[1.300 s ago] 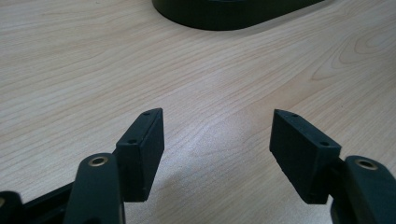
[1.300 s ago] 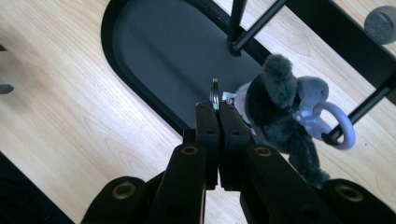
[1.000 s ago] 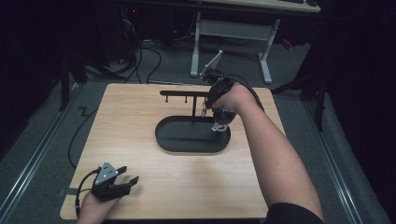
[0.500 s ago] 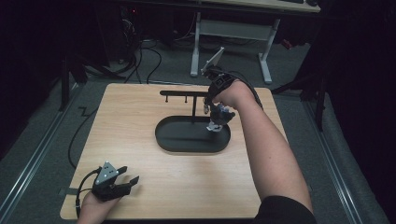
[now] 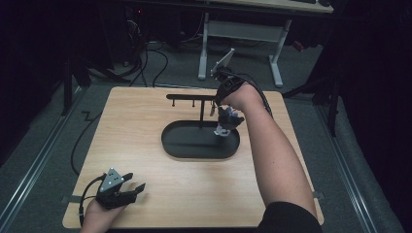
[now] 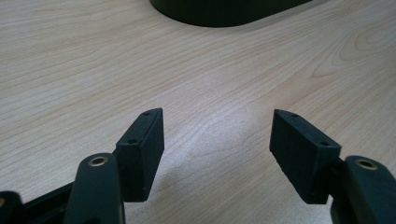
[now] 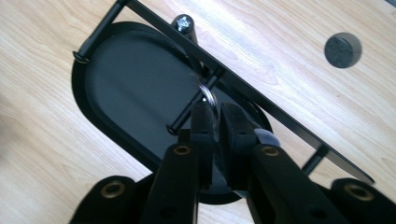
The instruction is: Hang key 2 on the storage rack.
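Note:
A black stand has an oval base (image 5: pixel 194 145) and a horizontal bar (image 5: pixel 189 97) with short pegs hanging from it. My right gripper (image 5: pixel 223 125) hangs over the right end of the base, just under the bar. In the right gripper view its jaws (image 7: pixel 215 109) are shut on a thin metal ring (image 7: pixel 208 93), which sits right at a peg (image 7: pixel 194 100) below the bar (image 7: pixel 261 100). A small pale piece (image 7: pixel 266 137) shows beside the right jaw. My left gripper (image 5: pixel 138 188) rests at the table's front left, open, with bare wood between its fingers (image 6: pixel 144 140).
The wooden table (image 5: pixel 131 126) carries the stand in its middle. A small black round disc (image 7: pixel 343 50) lies on the wood beyond the bar. The stand's upright post (image 5: pixel 201 114) ends in a bolt head (image 7: pixel 183 22). A cable (image 5: pixel 77 141) trails off the left edge.
My right gripper has shifted slightly, lifting and easing left toward the bar with the ring in it. The left gripper has not moved.

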Available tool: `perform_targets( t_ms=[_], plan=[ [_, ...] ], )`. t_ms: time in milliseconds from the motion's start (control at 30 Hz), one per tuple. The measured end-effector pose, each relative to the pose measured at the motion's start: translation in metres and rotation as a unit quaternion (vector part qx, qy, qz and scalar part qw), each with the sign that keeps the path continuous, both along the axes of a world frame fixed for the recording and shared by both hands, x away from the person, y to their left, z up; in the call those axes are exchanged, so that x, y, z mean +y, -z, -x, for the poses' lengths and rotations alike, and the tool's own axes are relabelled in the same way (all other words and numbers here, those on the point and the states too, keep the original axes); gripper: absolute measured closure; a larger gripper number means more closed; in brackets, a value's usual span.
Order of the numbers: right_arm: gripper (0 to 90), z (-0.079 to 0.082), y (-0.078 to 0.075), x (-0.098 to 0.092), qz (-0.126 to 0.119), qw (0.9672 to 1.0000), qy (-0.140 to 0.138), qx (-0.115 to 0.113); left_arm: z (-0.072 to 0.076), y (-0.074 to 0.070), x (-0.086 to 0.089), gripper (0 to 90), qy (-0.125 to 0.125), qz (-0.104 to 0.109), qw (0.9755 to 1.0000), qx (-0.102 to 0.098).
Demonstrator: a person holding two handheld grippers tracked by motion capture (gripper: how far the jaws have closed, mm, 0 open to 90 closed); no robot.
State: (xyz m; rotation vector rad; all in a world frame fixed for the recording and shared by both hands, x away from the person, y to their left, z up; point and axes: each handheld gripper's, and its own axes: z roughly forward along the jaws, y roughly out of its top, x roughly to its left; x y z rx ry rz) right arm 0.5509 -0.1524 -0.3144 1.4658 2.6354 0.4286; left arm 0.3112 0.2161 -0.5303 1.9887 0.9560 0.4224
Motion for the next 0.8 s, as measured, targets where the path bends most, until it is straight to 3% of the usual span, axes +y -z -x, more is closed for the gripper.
perform_targets(
  t_ms=[133,433,600,800],
  plan=[
    [83.6,0.004,-0.003,-0.004,0.000,1.0000,0.002,-0.006,0.000,0.000,0.000,36.0,0.002,0.000,1.0000,0.001],
    [80.7,0.038,-0.002,-0.011,-0.020,0.9997,-0.005,-0.011,0.000,-0.001,-0.004,35.9,0.007,-0.001,1.0000,-0.003],
    [79.3,0.061,0.012,-0.019,-0.036,0.9990,-0.013,-0.023,0.001,-0.001,-0.007,35.9,0.012,-0.001,0.9999,-0.001],
    [79.3,0.088,0.039,-0.034,-0.055,0.9974,-0.004,-0.047,0.003,-0.001,-0.012,35.9,0.017,-0.008,0.9998,-0.004]
  ],
)
